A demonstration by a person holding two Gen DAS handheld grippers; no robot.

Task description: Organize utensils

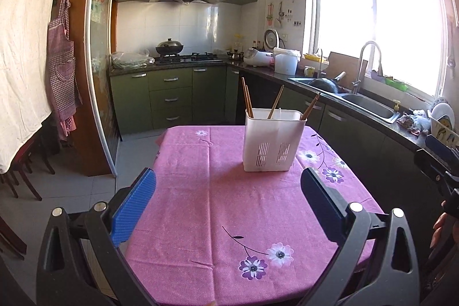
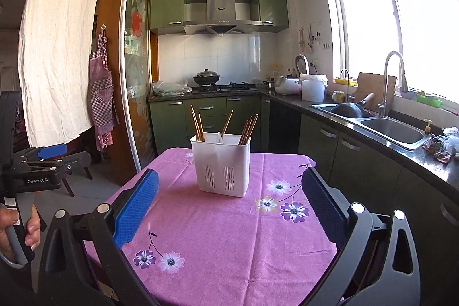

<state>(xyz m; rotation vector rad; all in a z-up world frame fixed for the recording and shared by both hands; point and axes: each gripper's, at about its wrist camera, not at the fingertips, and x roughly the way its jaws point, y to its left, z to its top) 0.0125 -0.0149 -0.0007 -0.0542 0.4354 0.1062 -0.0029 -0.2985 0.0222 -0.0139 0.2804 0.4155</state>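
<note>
A white slotted utensil holder (image 1: 272, 141) stands upright on the pink flowered tablecloth (image 1: 218, 208), toward the far side. Several wooden chopsticks (image 1: 249, 101) stick up out of its compartments. It also shows in the right wrist view (image 2: 221, 164) with the chopsticks (image 2: 248, 128). My left gripper (image 1: 229, 179) is open and empty, held above the near part of the table, well short of the holder. My right gripper (image 2: 231, 182) is open and empty too, at a similar distance. The left gripper also shows at the left edge of the right wrist view (image 2: 54, 151).
The table (image 2: 229, 263) stands in a kitchen. A counter with a steel sink (image 1: 370, 103) and tap runs along the right. A stove with a wok (image 1: 169, 48) is at the back. A glass sliding door (image 1: 101, 76) and a hanging apron (image 1: 63, 70) are on the left.
</note>
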